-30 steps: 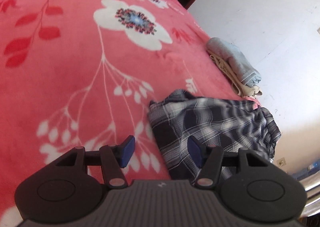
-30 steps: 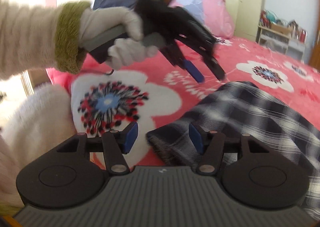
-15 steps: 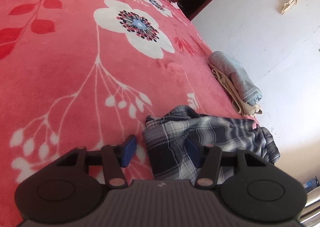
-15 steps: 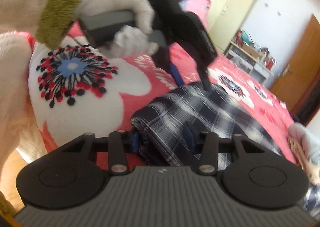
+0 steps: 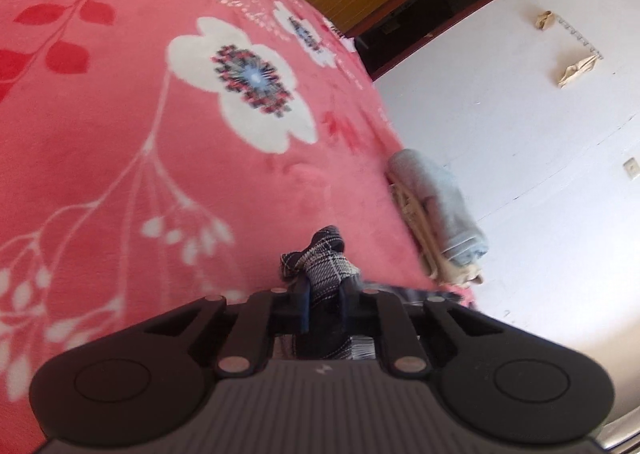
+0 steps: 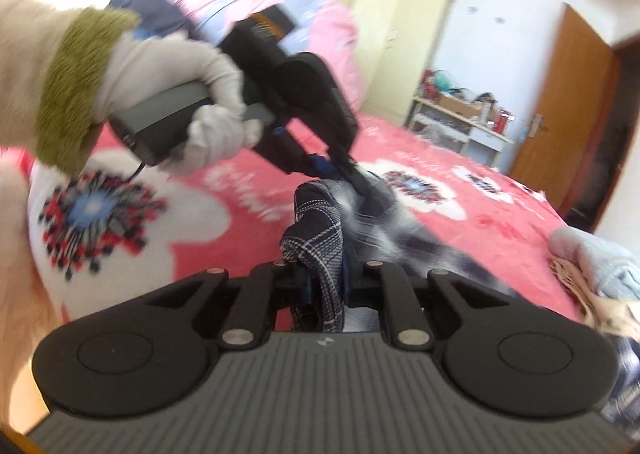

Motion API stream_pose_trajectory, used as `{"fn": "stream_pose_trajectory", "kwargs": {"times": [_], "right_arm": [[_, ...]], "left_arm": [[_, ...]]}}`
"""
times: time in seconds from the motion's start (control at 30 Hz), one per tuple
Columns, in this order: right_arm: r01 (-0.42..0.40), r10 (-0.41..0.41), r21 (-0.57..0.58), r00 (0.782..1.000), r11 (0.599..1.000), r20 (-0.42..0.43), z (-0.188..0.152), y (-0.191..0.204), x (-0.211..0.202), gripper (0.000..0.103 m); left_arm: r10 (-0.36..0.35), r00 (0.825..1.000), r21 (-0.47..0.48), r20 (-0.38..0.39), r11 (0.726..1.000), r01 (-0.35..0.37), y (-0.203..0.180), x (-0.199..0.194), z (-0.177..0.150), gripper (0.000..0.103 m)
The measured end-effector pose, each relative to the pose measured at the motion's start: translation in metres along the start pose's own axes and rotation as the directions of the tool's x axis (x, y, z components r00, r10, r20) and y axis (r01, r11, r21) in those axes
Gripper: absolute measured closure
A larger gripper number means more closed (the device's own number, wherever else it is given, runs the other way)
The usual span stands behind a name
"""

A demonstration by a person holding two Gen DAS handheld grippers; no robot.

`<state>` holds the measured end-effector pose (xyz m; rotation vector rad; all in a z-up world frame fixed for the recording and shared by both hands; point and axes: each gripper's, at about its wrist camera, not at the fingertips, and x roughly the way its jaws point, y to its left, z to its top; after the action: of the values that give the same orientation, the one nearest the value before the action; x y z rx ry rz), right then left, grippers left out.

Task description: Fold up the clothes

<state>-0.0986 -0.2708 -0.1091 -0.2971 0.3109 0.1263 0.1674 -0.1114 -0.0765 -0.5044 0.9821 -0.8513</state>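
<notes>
Bed cover [image 5: 120, 158]: red, white flowers
Wall [image 5: 520, 142]: white
Door [image 6: 568, 102]: brown wood
Wardrobe [image 6: 400, 34]: pale yellow
Light: bright daylight

Soft woven plaid cloth [image 5: 330, 266] lies on a plush, fleecy blanket [image 5: 120, 158].

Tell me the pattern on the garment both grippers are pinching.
Dark navy plaid with white lines; the garment shows best in the right wrist view.

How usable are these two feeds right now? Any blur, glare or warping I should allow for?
Left wrist view: mild motion blur on the red blanket, the white wall bright but readable, fisheye bending the edges. Right wrist view: heavy blur on the gloved hand and plaid garment, the top left corner washed out; the right gripper stays sharp.
</notes>
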Motion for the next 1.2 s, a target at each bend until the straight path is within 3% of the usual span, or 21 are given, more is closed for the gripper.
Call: {"fn": "stream_pose_trajectory", "kwargs": {"times": [0.17,0.3,0.67,0.93,1.07,1.2], "right_arm": [[0.085,-0.094,0.136,0.994,0.987,0.059,-0.002,-0.04,-0.024,0.092],[0.153,-0.182,0.272,0.98,0.95,0.084,-0.013,-0.083,-0.045,0.092],[0.286,-0.395,0.582,0.916,0.761,0.068,-0.075,-0.19,-0.095,0.093],[0.337,-0.468,0.693,0.884,0.638,0.001,-0.128,-0.242,-0.101,0.093],[0.329,-0.453,0.765,0.89,0.553,-0.055,-0.161,-0.261,-0.098,0.091],[0.245,-0.417,0.877,0.907,0.414,-0.056,-0.197,-0.279,-0.105,0.081]], "left_arm": [[-0.058,0.998,0.065,0.012,0.996,0.057,-0.067,0.015,0.004,0.09],[-0.103,0.995,0.144,-0.008,0.984,0.103,-0.127,0.047,0.003,0.09],[-0.116,0.978,0.322,-0.172,0.932,0.167,-0.255,0.184,-0.025,0.09],[-0.076,0.956,0.389,-0.284,0.902,0.188,-0.283,0.273,-0.056,0.088],[-0.062,0.931,0.409,-0.361,0.886,0.217,-0.277,0.3,-0.073,0.053],[-0.117,0.939,0.39,-0.322,0.888,0.245,-0.265,0.273,-0.067,0.047]]}}
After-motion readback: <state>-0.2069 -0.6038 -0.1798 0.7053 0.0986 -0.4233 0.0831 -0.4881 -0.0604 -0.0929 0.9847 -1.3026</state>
